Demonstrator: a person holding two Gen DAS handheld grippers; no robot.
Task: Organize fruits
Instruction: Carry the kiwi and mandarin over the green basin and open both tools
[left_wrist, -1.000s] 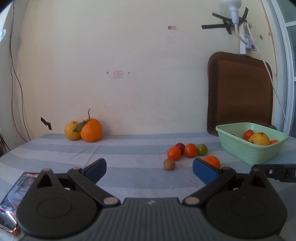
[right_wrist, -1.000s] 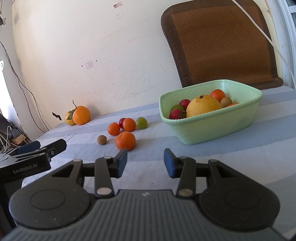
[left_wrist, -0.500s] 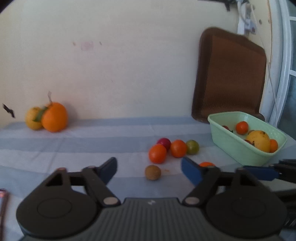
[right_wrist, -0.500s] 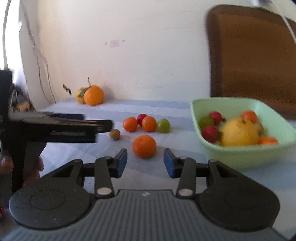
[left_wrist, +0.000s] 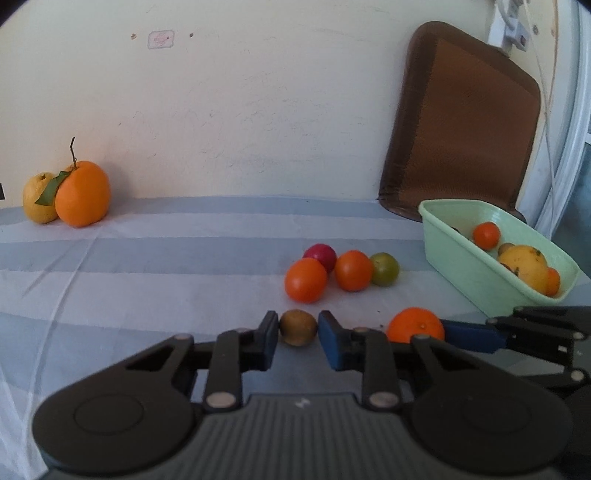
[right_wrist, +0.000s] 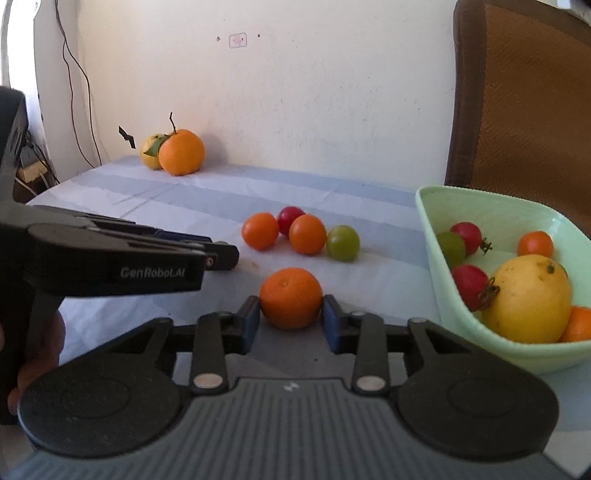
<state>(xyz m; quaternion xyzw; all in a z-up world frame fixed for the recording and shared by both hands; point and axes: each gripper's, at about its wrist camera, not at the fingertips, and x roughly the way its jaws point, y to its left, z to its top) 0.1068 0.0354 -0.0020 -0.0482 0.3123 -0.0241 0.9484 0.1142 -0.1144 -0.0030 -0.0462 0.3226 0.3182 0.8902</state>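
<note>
My left gripper (left_wrist: 297, 332) has its pads against both sides of a small brown kiwi (left_wrist: 297, 327) on the striped tablecloth. My right gripper (right_wrist: 291, 316) has its pads against a mandarin (right_wrist: 291, 297), which also shows in the left wrist view (left_wrist: 415, 325). Behind them lie two small orange fruits (left_wrist: 306, 280), a red one (left_wrist: 320, 255) and a green one (left_wrist: 385, 268). A green basin (right_wrist: 491, 206) at the right holds a yellow citrus (right_wrist: 527, 298) and several small fruits.
A large orange (left_wrist: 82, 193) and a yellow fruit (left_wrist: 37, 198) sit by the wall at far left. A brown woven mat (left_wrist: 461, 122) leans on the wall behind the basin. The left gripper's body (right_wrist: 110, 258) crosses the right wrist view.
Both grippers moved forward and down to the table. The left jaws narrowed from wide open onto the kiwi; the right gripper now flanks the mandarin.
</note>
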